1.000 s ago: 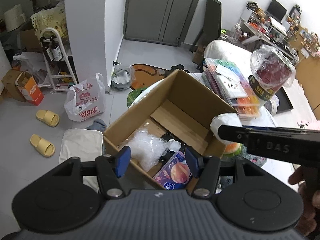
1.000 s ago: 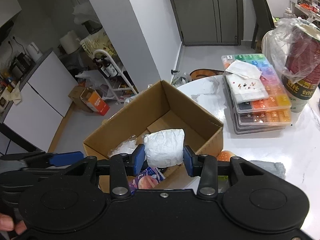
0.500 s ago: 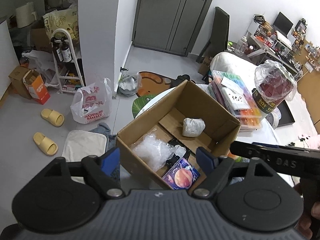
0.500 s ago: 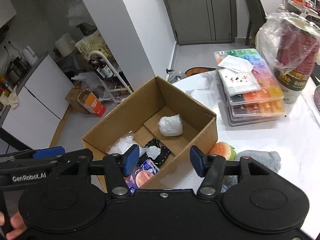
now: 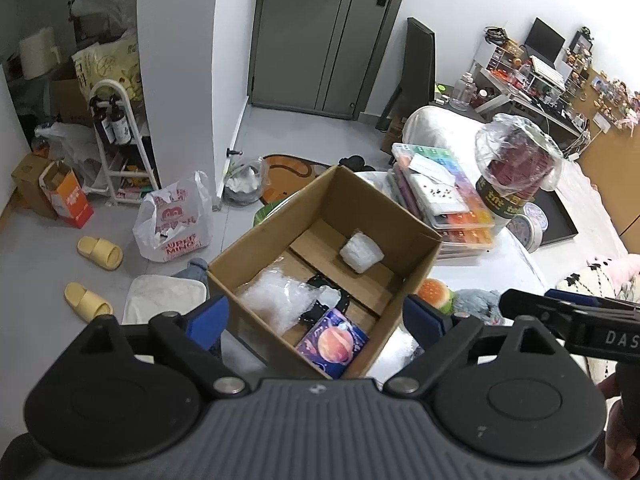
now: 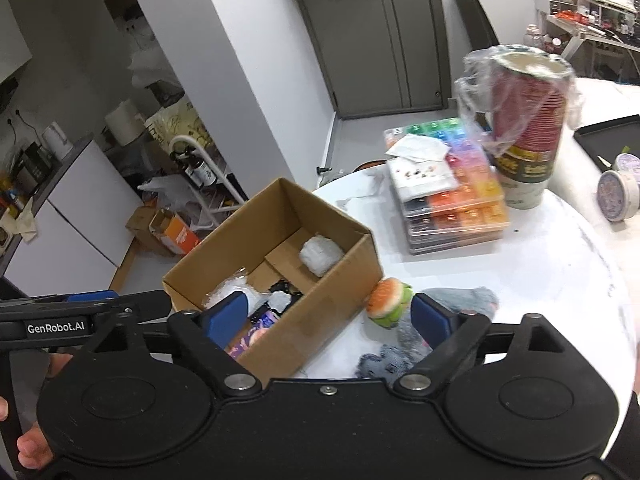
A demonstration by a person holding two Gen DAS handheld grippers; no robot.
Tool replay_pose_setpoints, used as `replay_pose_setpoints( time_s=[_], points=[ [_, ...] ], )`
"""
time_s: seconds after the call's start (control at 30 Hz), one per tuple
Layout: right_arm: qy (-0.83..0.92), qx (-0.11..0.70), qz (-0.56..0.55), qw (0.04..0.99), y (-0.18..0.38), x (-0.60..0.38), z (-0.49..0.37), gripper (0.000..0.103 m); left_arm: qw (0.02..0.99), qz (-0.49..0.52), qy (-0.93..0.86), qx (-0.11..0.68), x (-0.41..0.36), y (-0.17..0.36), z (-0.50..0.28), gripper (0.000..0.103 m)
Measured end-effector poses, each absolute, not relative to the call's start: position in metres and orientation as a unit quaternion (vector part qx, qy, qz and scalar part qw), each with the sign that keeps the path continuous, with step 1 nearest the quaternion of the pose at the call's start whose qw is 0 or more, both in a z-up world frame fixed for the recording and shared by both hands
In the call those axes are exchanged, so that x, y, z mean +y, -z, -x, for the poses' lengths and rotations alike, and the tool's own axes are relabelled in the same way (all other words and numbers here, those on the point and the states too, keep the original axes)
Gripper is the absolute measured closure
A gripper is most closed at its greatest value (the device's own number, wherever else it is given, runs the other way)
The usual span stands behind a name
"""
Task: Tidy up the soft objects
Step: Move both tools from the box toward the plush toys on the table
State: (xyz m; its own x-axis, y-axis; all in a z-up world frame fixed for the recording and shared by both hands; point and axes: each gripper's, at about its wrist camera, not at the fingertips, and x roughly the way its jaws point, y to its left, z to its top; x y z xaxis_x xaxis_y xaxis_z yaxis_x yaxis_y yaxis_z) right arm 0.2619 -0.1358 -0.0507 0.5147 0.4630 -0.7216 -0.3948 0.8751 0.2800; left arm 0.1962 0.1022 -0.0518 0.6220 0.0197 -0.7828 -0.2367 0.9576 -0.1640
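"GenRobot.AI" on left tool [image 6: 120, 312], "DAS" on right tool [image 5: 560, 312], "SUPER MING" on white plastic bag [image 5: 176, 224]

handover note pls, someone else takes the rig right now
Left claw: open, empty, jaws just widened.
Right claw: open, empty, jaws just widened, nothing between them.
In the cardboard box: white wrapped bundle, clear plastic bag, purple pack.
Left on the white table: burger plush, grey plush beside the box.

Left wrist: above, angled down, near cardboard box [image 5: 320, 256].
Right wrist: likewise, slightly blurred, perhaps further right.
Shared: box, desk [image 6: 540, 256].
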Motion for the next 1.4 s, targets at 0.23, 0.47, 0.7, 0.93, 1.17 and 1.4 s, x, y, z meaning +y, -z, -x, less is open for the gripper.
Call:
replay_pose_setpoints(
  time_s=[0.23,0.47,0.7,0.93,1.17,1.4],
  points=[
    [-0.244,0.413,-0.056,0.875,0.047,-0.164,-0.251,0.002,0.9,0.108,-0.072,0.415,0.081,0.04,-0.186,0.009],
    [-0.239,0.401,-0.074,0.881,0.042,-0.191,-0.242,0.0,0.905,0.103,-0.069,0.407,0.064,0.033,-0.176,0.009],
    [-0.235,0.395,-0.089,0.884,0.042,-0.217,-0.235,0.0,0.911,0.093,-0.066,0.396,0.042,0.029,-0.169,0.009],
    [-0.225,0.396,-0.107,0.884,0.053,-0.238,-0.233,0.0,0.914,0.088,-0.054,0.392,0.025,0.03,-0.169,0.009],
    [-0.221,0.402,-0.131,0.879,0.067,-0.253,-0.238,0.005,0.915,0.081,-0.047,0.393,0.009,0.034,-0.178,0.009],
    [-0.226,0.42,-0.147,0.867,0.083,-0.265,-0.251,0.018,0.912,0.085,-0.041,0.4,-0.006,0.044,-0.191,0.012]
  ],
)
